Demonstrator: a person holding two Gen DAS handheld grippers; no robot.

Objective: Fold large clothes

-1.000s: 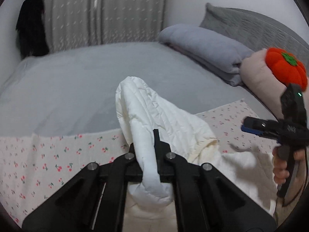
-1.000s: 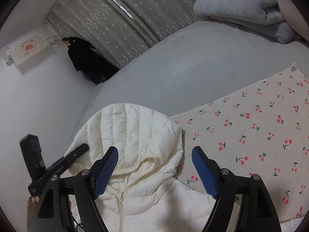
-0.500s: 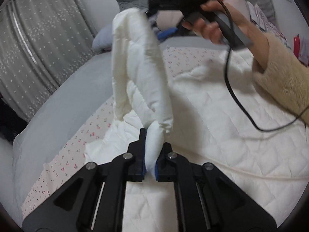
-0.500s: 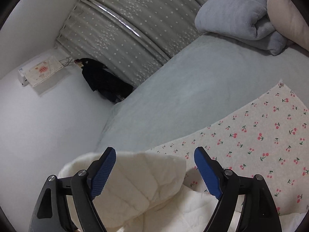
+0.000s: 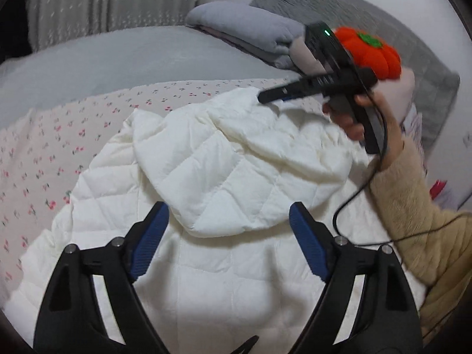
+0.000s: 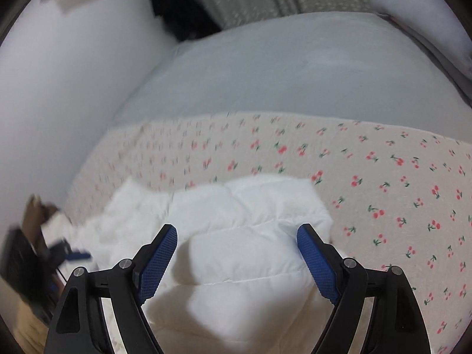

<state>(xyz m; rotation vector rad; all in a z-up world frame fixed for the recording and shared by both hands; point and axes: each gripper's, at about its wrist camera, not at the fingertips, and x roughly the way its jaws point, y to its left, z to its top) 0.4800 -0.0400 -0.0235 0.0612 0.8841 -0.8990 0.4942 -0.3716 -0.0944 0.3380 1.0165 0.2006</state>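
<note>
A grey bed (image 5: pixel 124 59) under a cherry-print cloth (image 5: pixel 44 159) fills the left wrist view, curtains behind at the top. The white quilted jacket (image 5: pixel 224 177) lies across the cloth, its folded sleeve running from upper right toward lower centre. The left gripper (image 5: pixel 227 236) has just been opening; its jaws stand wide, nothing between them. At right a hand (image 5: pixel 362 118) holds the right gripper (image 5: pixel 274 96) over the jacket, before an orange pumpkin cushion (image 5: pixel 371 53) and grey pillows (image 5: pixel 250 29). In the right wrist view, blurred, the jacket (image 6: pixel 236 236) sits at lower centre; the right gripper (image 6: pixel 236 253) gapes empty above it. No legible writing.
</note>
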